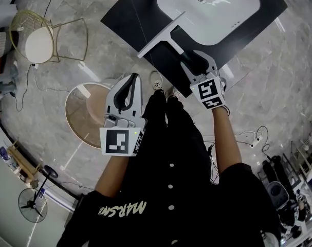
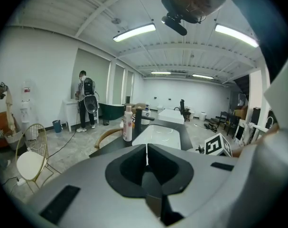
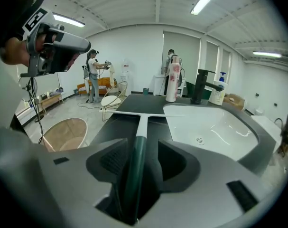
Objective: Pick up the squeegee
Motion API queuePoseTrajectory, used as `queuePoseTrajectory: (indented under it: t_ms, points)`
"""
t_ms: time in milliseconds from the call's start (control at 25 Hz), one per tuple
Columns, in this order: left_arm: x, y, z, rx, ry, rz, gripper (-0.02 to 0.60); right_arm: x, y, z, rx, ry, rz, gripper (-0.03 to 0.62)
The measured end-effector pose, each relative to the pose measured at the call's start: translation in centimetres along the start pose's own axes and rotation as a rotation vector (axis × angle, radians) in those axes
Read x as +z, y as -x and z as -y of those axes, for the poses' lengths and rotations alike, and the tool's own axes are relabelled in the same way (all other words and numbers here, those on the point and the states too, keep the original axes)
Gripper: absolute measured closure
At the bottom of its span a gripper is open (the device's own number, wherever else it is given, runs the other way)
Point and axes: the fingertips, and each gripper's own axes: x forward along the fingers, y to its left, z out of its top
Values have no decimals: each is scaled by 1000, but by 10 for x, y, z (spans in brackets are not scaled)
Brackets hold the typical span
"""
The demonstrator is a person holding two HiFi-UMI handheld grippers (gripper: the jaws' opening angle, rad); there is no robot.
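The dark counter (image 1: 130, 14) fills the space in front of me, with the white sink (image 1: 217, 9) set into its right part. The squeegee (image 1: 165, 35) lies flat on the counter just left of the sink. Its white blade lies crosswise at the far end and its handle points back toward me.

My right gripper (image 1: 197, 58) is down at the near end of that handle. Its jaws are spread wide, and in the right gripper view the dark green handle (image 3: 134, 175) runs straight up the gap between them with a little air on both sides. My left gripper (image 1: 131, 84) hangs off to the left, short of the counter, with its jaws pressed together on nothing.

The step in hand looks like closing on the handle. I should keep it centred between the pads, sit low enough that they meet its sides and not its top, squeeze squarely, and lift straight up so the blade comes off level.

As for edges, the sink rim is just right of the handle and the counter's near edge is beneath my right gripper, so I should not drag sideways or back. Above the squeegee is open air. A bottle (image 3: 171, 84) and the black faucet (image 3: 200, 87) stand well beyond the blade, out of the way.
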Motion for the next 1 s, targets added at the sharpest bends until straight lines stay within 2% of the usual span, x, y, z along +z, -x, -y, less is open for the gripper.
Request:
queuePoseTrajectory:
  t_ms: [240,560,640,720,1000]
  points:
    - [-19,-7,0,-4,23,-39,563,-15,-12,-6,7,-7,-2,402]
    - [-31,-12,0,0,43,-70,563,-17,-14,-9,-5,58,-41,425]
    - [-31,-13,1,-2,52,-72,563,-17,-14,-11,6,80,-43,435]
    - [-31,-14,2,-4,59,-69,563,-17,-16,-13,19,92,-51,484]
    - [-20,-7,5,4,40,-48,563,-16,-11,-10,-6,27,-78,503]
